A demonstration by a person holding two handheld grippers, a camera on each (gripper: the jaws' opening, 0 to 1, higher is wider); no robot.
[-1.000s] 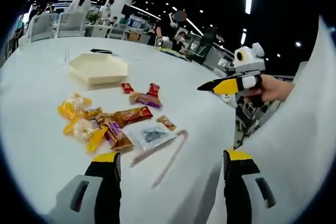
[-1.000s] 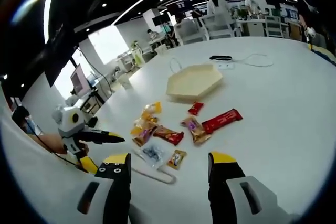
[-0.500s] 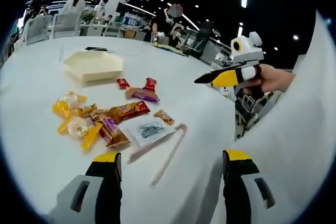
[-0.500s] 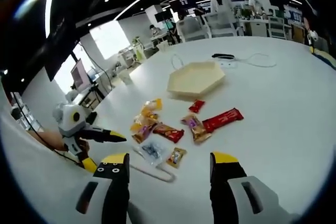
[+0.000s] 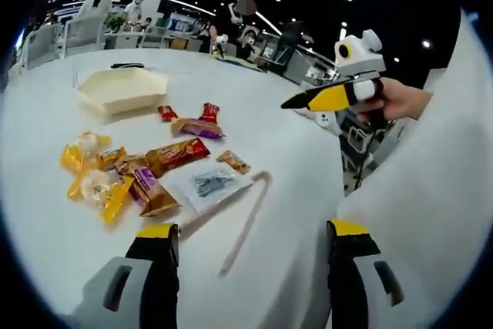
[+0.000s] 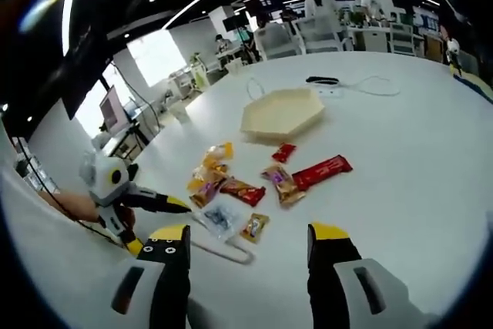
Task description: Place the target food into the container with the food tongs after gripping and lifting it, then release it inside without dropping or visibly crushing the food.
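While snacks [image 5: 146, 179] litter the table [image 6: 400, 159], both grippers' jaws gape wide, holding nothing.

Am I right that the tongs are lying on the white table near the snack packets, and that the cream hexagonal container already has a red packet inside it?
Not quite. The tongs do lie on the white table near the snack packets, but the cream hexagonal container holds nothing that can be seen. The small red packet lies on the table just in front of it, as the right gripper view shows.
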